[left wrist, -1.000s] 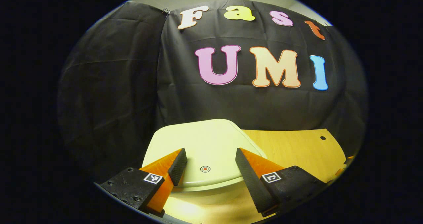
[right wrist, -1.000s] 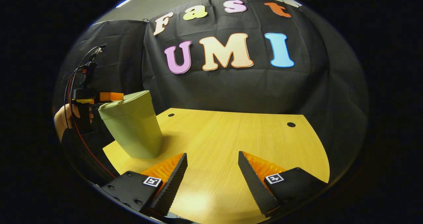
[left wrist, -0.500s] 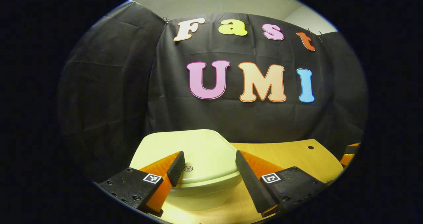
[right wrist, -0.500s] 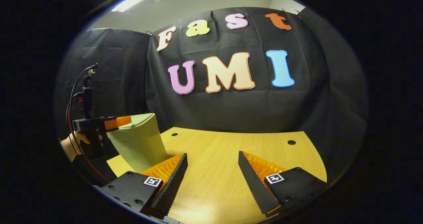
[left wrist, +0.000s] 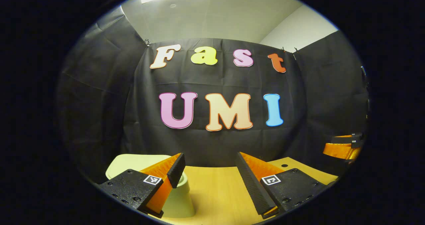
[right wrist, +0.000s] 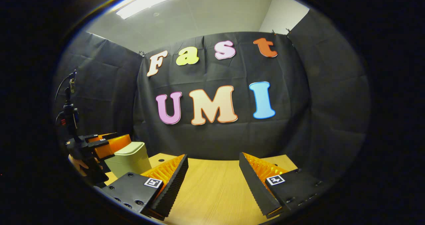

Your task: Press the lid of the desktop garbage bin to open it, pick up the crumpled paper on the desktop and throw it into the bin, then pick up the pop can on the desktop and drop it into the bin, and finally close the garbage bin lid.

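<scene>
In the left gripper view my left hand-held gripper (left wrist: 210, 172) gapes wide, empty — the pale green bin (left wrist: 176, 198) sits at seven o'clock, lid (left wrist: 132, 161) closed. In the right gripper view my right hand-held gripper (right wrist: 212, 173) is wide open over the counter (right wrist: 212, 188), holding nothing — bin at nine o'clock.

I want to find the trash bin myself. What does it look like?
Look at the wooden desk in front of the black cloth wall. Near its left end stands the garbage bin, a pale green tub with its lid shut. It is the only thing I can see standing on the desk.
</scene>
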`<move>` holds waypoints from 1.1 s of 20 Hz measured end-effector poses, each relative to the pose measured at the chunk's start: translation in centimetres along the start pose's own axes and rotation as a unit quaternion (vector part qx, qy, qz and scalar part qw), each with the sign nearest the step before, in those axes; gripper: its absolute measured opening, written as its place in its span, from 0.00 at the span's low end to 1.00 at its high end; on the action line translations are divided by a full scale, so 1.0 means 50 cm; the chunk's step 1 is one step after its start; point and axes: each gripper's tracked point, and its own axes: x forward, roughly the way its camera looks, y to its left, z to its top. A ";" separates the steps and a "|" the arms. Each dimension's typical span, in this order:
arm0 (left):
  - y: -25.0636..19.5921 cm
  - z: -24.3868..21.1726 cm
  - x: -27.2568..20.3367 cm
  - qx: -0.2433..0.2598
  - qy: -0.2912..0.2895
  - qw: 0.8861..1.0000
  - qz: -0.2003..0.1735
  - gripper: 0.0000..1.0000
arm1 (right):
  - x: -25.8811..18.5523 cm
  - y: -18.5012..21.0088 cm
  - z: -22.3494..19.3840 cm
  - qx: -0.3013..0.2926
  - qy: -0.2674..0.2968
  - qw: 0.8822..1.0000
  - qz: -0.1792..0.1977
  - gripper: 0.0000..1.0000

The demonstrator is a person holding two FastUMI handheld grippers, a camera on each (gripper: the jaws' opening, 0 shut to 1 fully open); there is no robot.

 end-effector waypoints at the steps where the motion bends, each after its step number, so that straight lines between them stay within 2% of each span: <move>1: -0.022 -0.001 -0.003 -0.006 0.002 1.000 -0.007 0.92 | -0.003 -0.010 0.014 -0.003 -0.016 1.000 -0.011 0.97; 7: -0.112 -0.015 0.001 -0.009 0.020 0.998 -0.065 0.93 | -0.031 -0.037 0.050 -0.011 -0.046 0.998 -0.039 0.97; 11: -0.129 -0.009 0.003 -0.020 0.019 0.997 -0.078 0.91 | -0.044 -0.045 0.063 -0.006 -0.055 0.997 -0.051 0.97; 12: -0.131 -0.006 0.003 -0.019 0.016 0.996 -0.081 0.93 | -0.045 -0.045 0.065 -0.007 -0.056 0.997 -0.052 0.97; 13: -0.131 -0.007 0.003 -0.017 0.018 0.996 -0.082 0.91 | -0.048 -0.045 0.063 -0.009 -0.055 0.997 -0.054 0.97; 14: -0.129 -0.007 0.003 -0.016 0.018 0.996 -0.084 0.93 | -0.048 -0.045 0.063 -0.010 -0.055 0.997 -0.054 0.94; 15: -0.132 -0.006 0.003 -0.015 0.019 0.996 -0.088 0.93 | -0.050 -0.043 0.064 -0.011 -0.055 0.997 -0.055 0.97; 22: -0.142 0.000 0.002 0.006 0.015 0.994 -0.108 0.93 | -0.047 -0.030 0.079 -0.011 -0.063 0.996 -0.058 0.97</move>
